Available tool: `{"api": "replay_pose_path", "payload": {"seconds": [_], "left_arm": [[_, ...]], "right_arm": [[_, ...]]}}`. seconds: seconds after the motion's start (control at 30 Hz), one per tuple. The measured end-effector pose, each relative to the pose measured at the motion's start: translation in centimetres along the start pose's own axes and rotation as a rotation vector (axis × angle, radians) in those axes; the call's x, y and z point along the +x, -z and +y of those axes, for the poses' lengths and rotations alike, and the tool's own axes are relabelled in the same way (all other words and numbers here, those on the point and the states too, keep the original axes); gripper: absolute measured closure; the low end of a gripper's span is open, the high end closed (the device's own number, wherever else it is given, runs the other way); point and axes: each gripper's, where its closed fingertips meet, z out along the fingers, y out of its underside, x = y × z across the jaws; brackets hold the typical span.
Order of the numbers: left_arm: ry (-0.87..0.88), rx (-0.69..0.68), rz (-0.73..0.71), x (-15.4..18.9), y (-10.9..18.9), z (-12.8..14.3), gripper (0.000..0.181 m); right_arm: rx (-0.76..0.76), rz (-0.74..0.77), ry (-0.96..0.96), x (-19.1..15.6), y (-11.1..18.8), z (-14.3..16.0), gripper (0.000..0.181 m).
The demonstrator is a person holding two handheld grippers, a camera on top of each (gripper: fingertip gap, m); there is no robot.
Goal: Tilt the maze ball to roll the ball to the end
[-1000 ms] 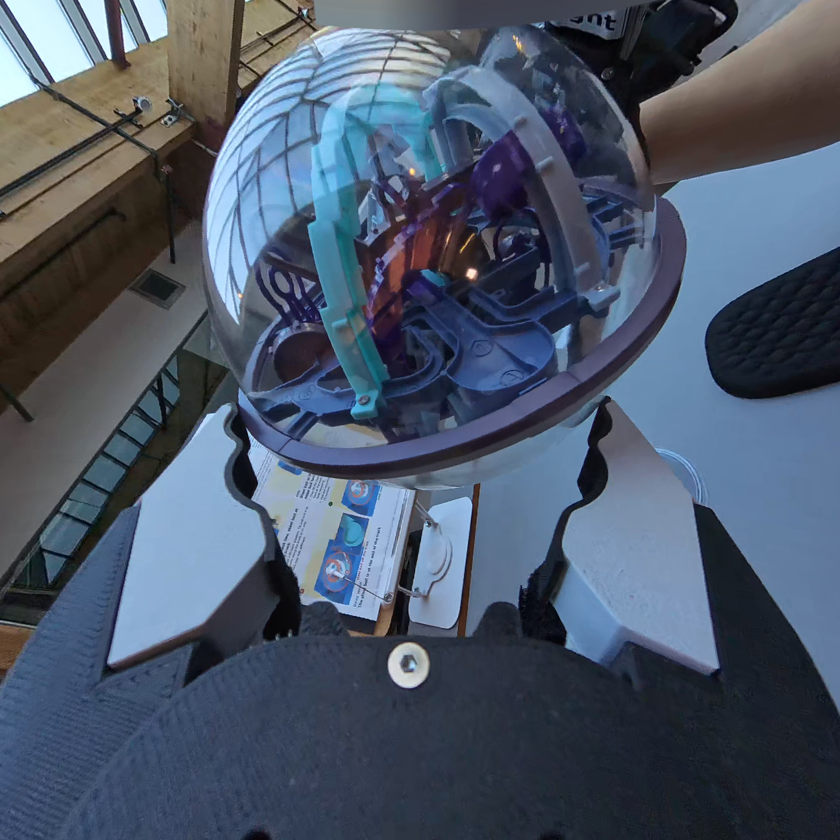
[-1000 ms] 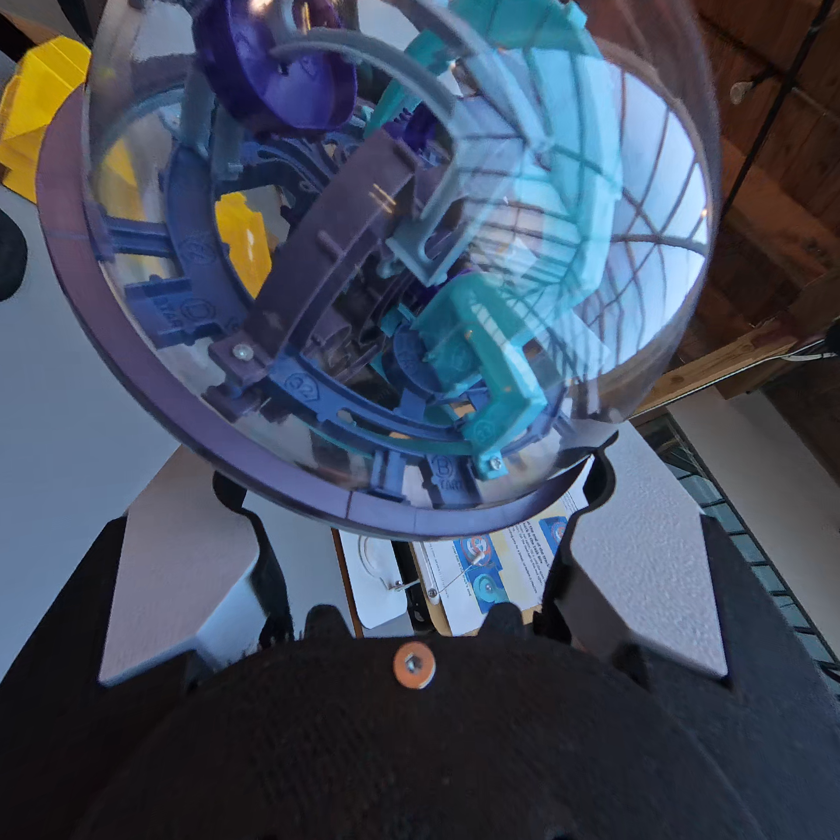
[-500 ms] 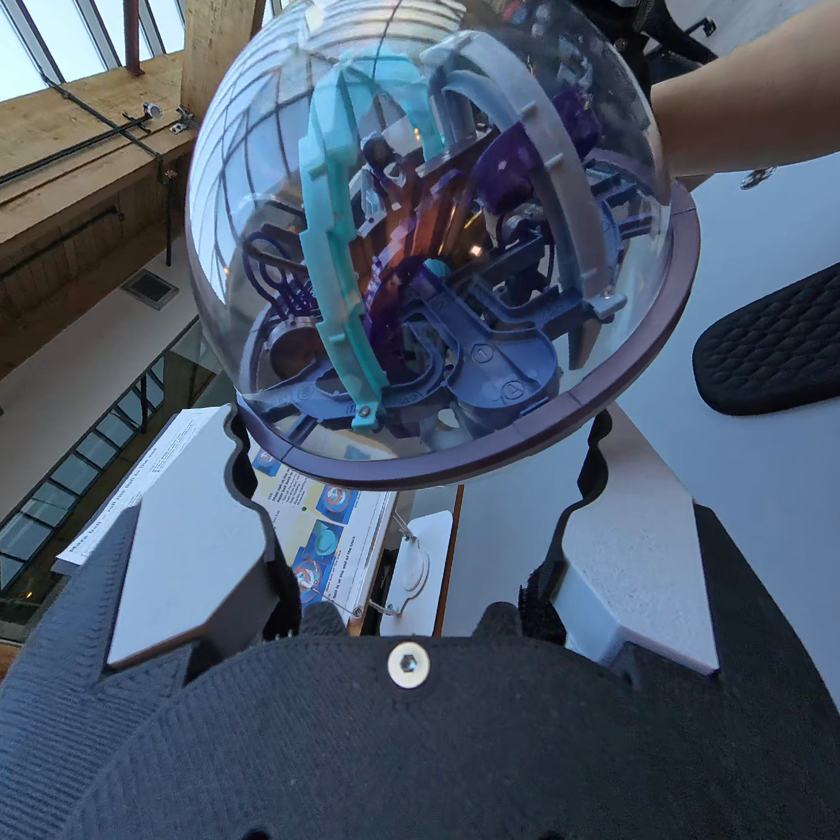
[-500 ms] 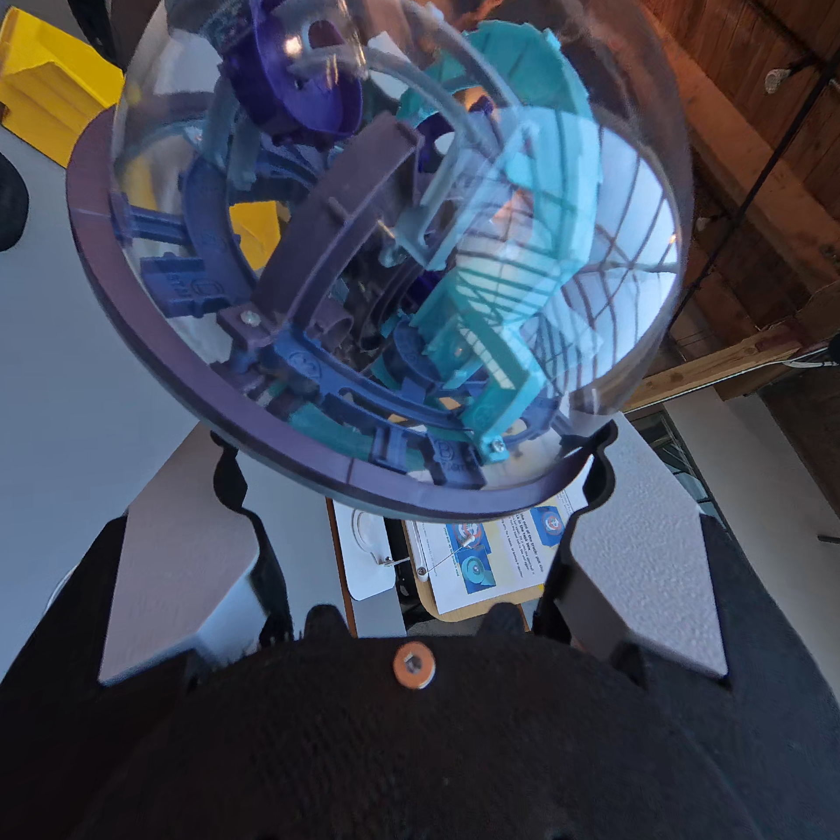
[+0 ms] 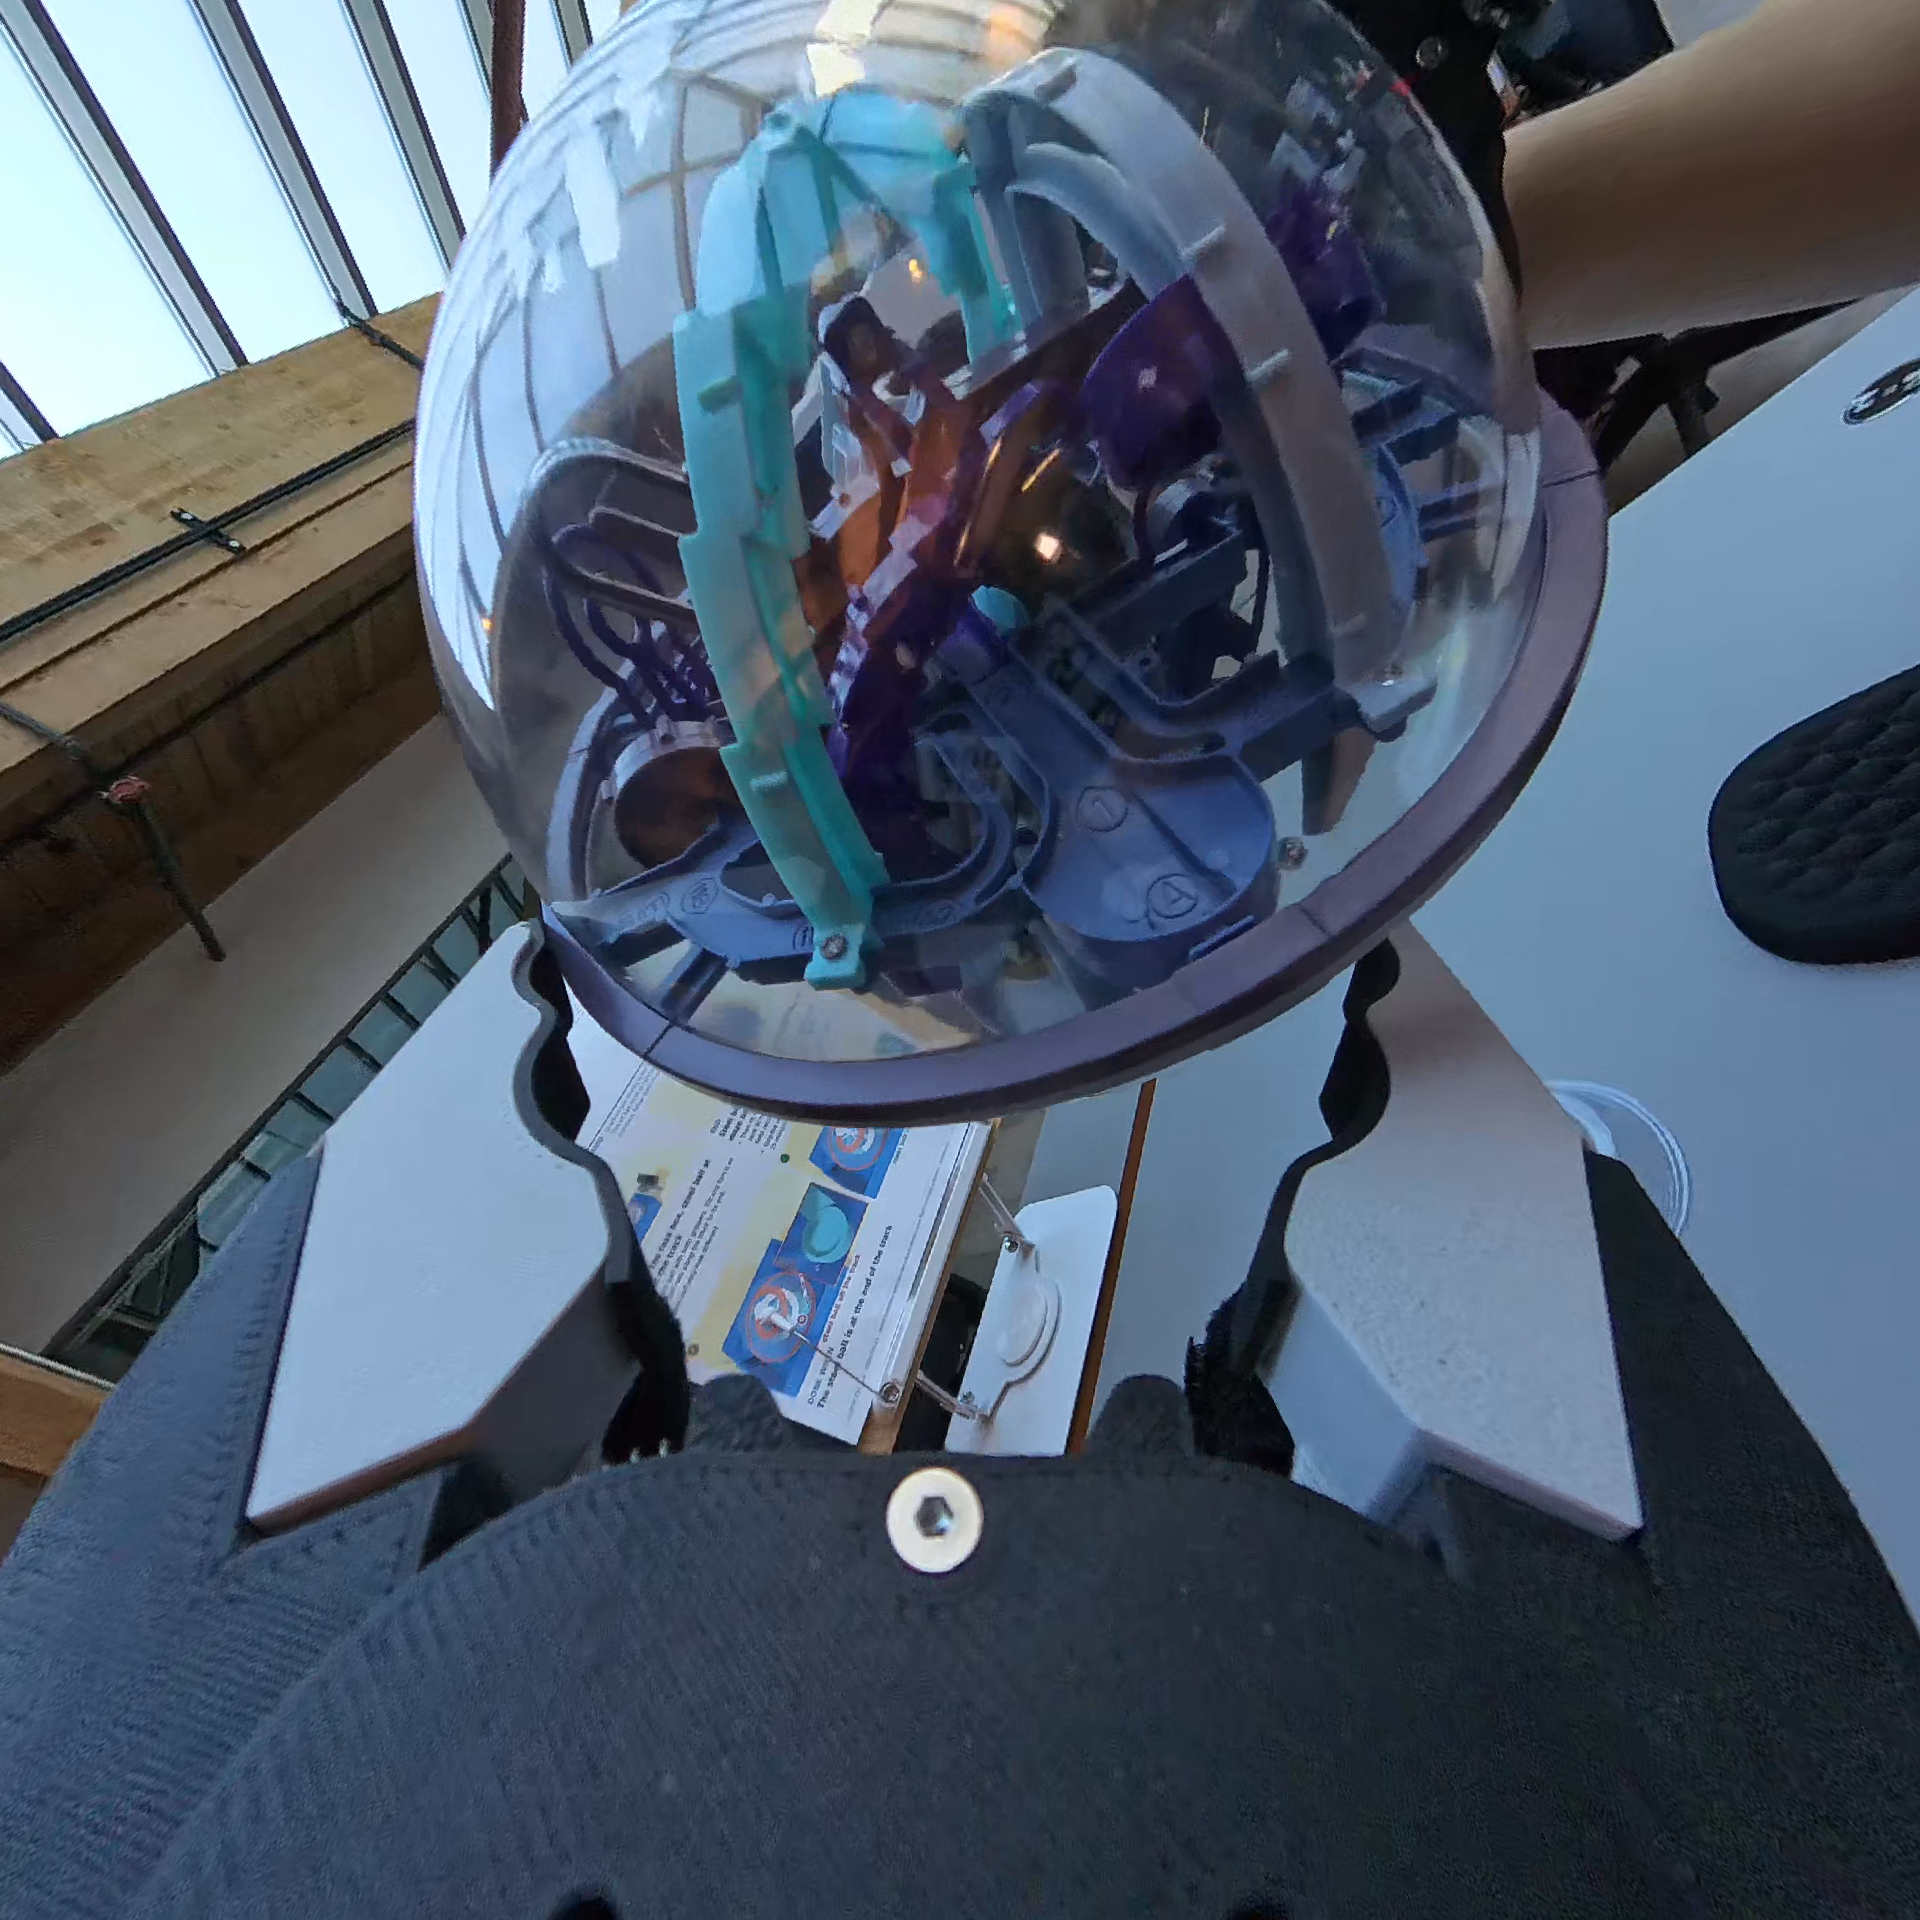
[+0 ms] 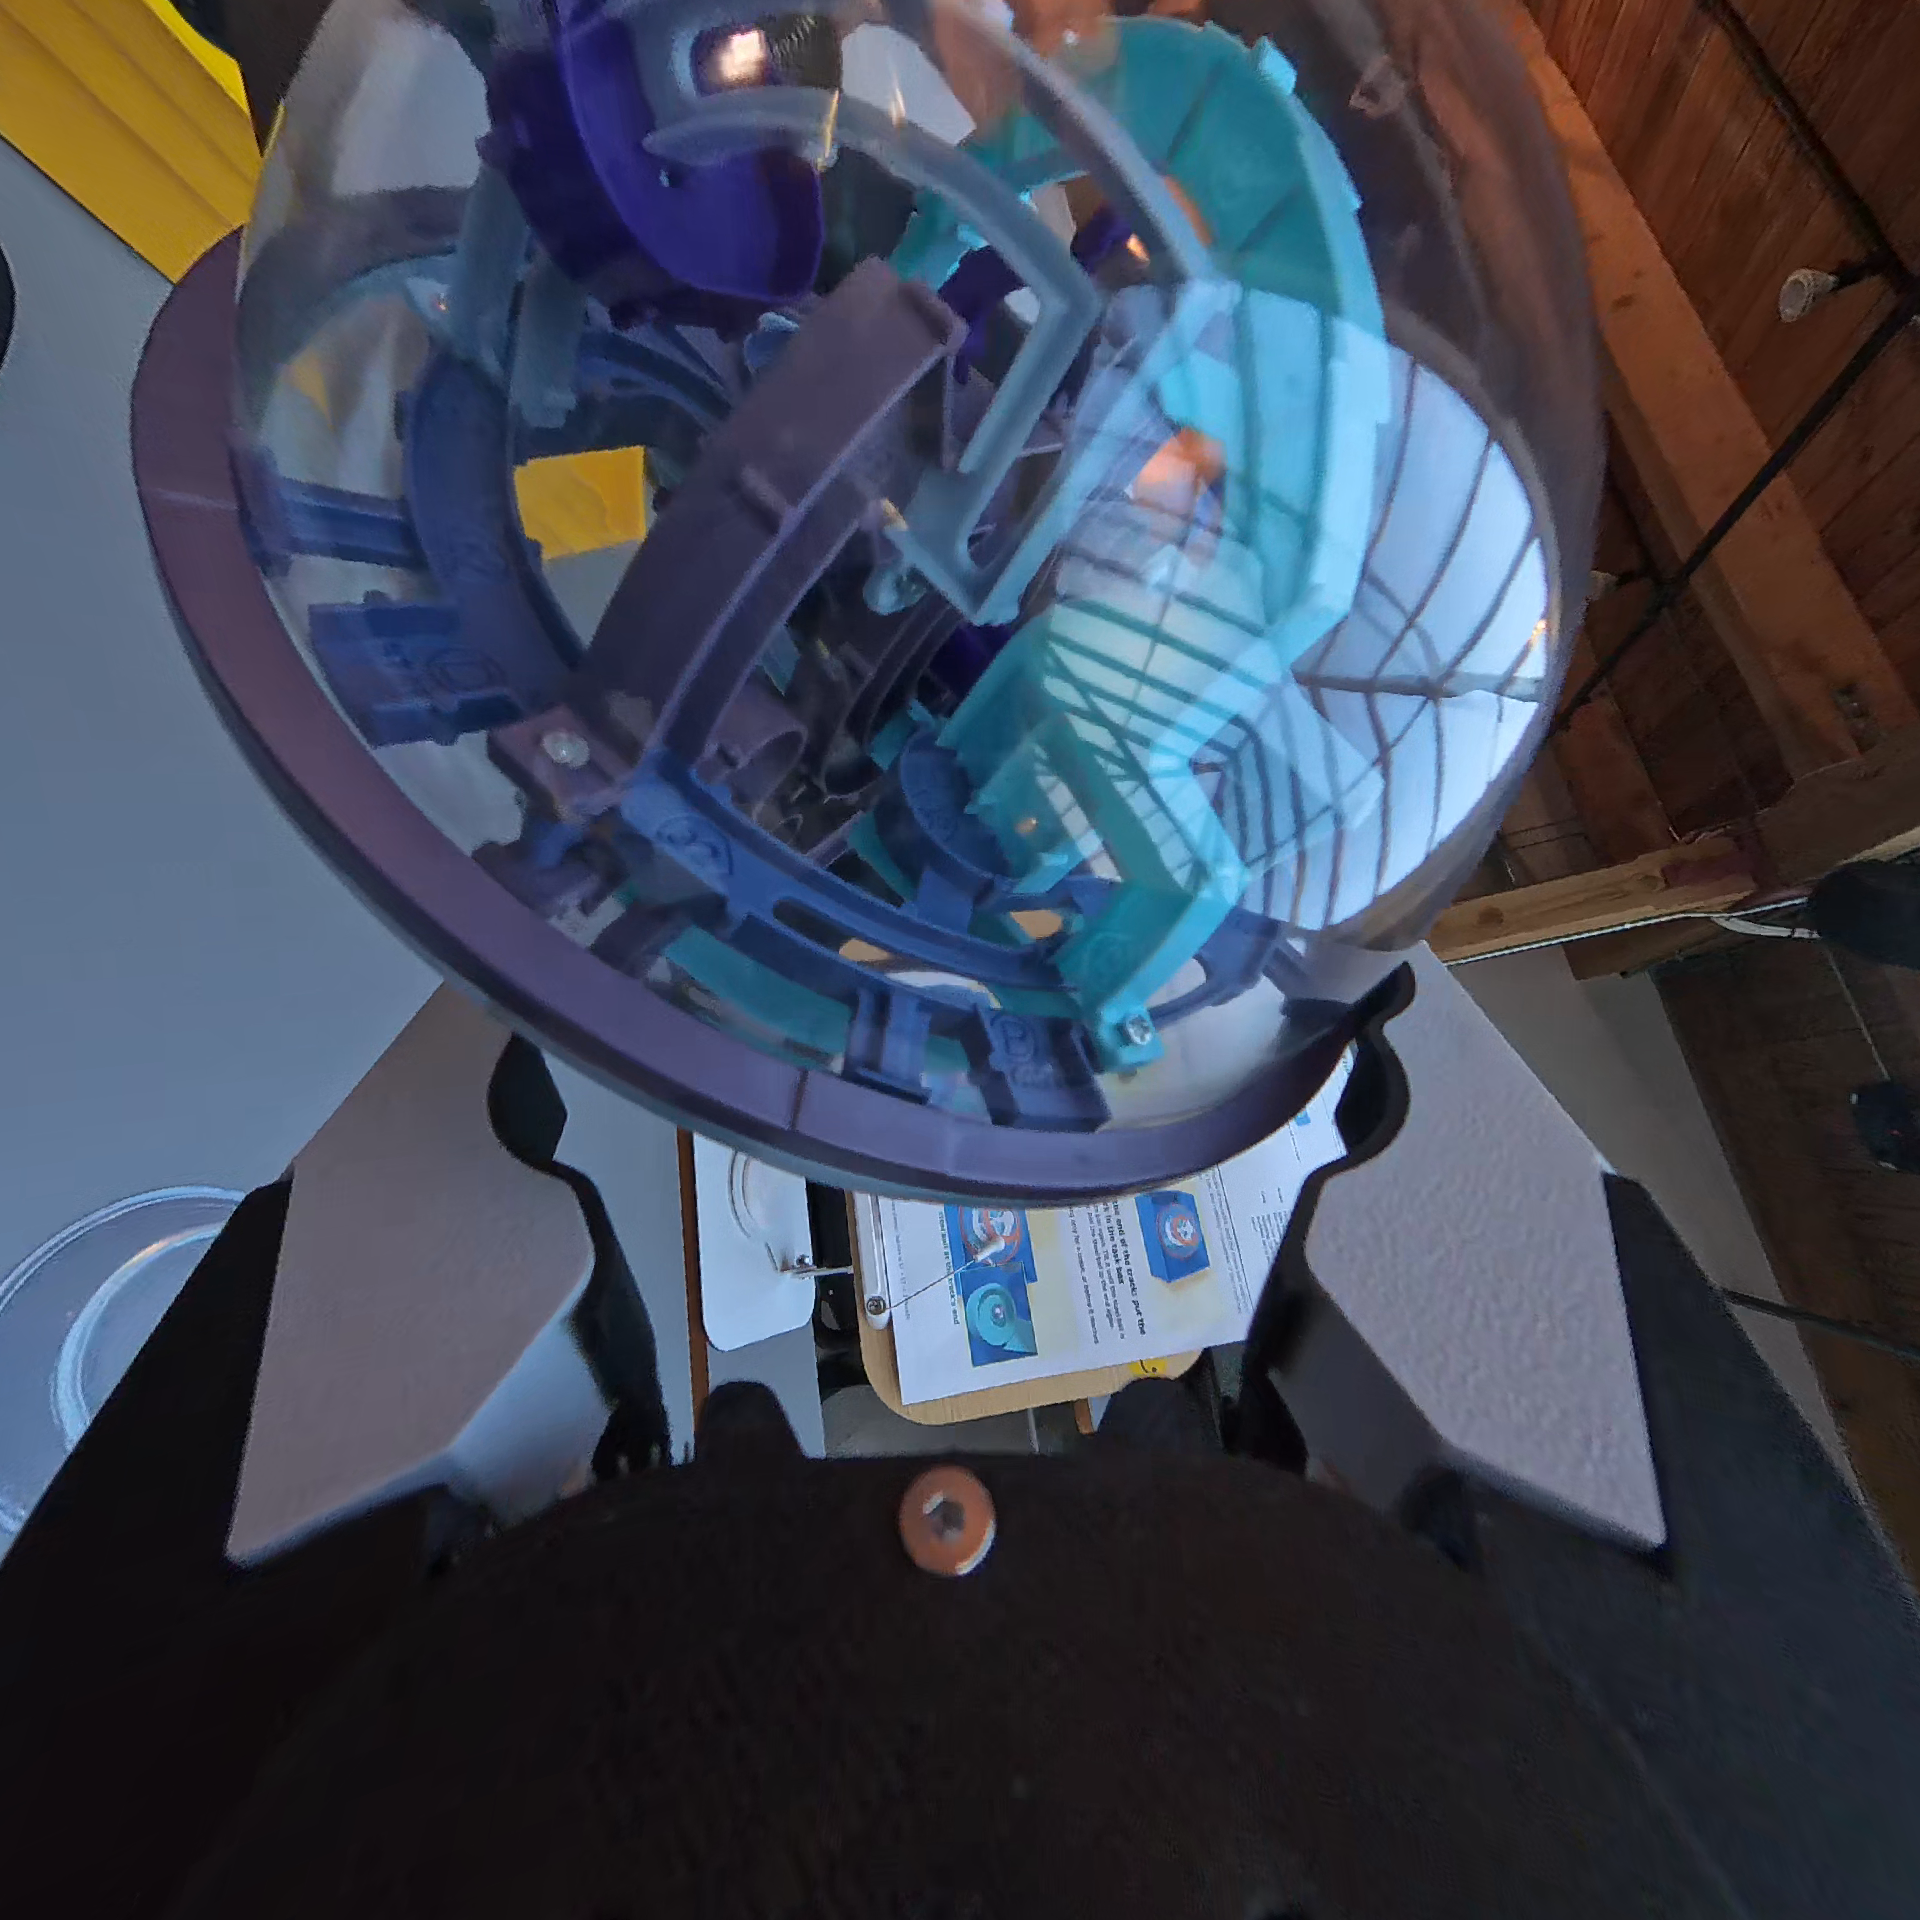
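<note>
You've got the maze ball (image 5: 987,540) pinned at 12 o'clock off both grippers, held clear above the white table (image 5: 1704,644). Left gripper (image 5: 951,977) and right gripper (image 6: 951,1023) are each spread wide, black pads bearing on the dark purple equator ring (image 5: 1455,925), so equal reach. Ring plane is tilted, high side toward 2 o'clock from the left. Clear hard shell, glossy; teal, blue and grey plastic tracks inside. The small steel ball probably sits mid-maze; glare hides it.
</note>
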Motion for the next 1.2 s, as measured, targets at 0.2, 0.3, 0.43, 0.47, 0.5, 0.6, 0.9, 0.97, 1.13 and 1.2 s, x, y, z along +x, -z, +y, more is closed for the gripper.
{"api": "replay_pose_path", "payload": {"seconds": [0.2,0.3,0.43,0.47,0.5,0.6,0.9,0.97,1.13,1.2], "left_arm": [[0.041,-0.069,0.018,2.7,-0.8,3.5,0.036],[0.051,-0.119,0.029,5.5,-2.2,6.9,0.037],[0.08,-0.171,0.049,9.7,-4.3,11.5,0.037],[0.093,-0.179,0.057,10.7,-4.8,12.5,0.036],[0.102,-0.187,0.063,11.7,-5.3,13.4,0.036],[0.132,-0.207,0.089,14.2,-6.2,15.3,0.037],[0.204,-0.278,0.204,18.1,-7.5,17.8,0.036],[0.217,-0.307,0.232,18.9,-7.6,18.4,0.036],[0.299,-0.31,0.25,19.2,-8.1,18.8,0.036],[0.352,-0.309,0.268,19.2,-8.3,18.9,0.036]], "right_arm": [[-0.025,-0.047,-0.073,-3.6,-1.4,3.5,0.028],[-0.055,-0.057,-0.076,-6.6,-1.9,6.8,0.029],[-0.117,-0.083,-0.079,-11.0,-2.3,11.4,0.029],[-0.128,-0.093,-0.09,-12.1,-2.3,12.5,0.029],[-0.139,-0.1,-0.095,-13.1,-2.4,13.5,0.029],[-0.164,-0.125,-0.129,-15.7,-2.3,15.9,0.03],[-0.19,-0.157,-0.278,-20.2,-1.8,19.3,0.03],[-0.19,-0.165,-0.319,-21.4,-1.8,19.9,0.03],[-0.214,-0.203,-0.38,-21.6,-1.7,20.8,0.031],[-0.225,-0.232,-0.434,-21.9,-1.7,21.2,0.034]]}}
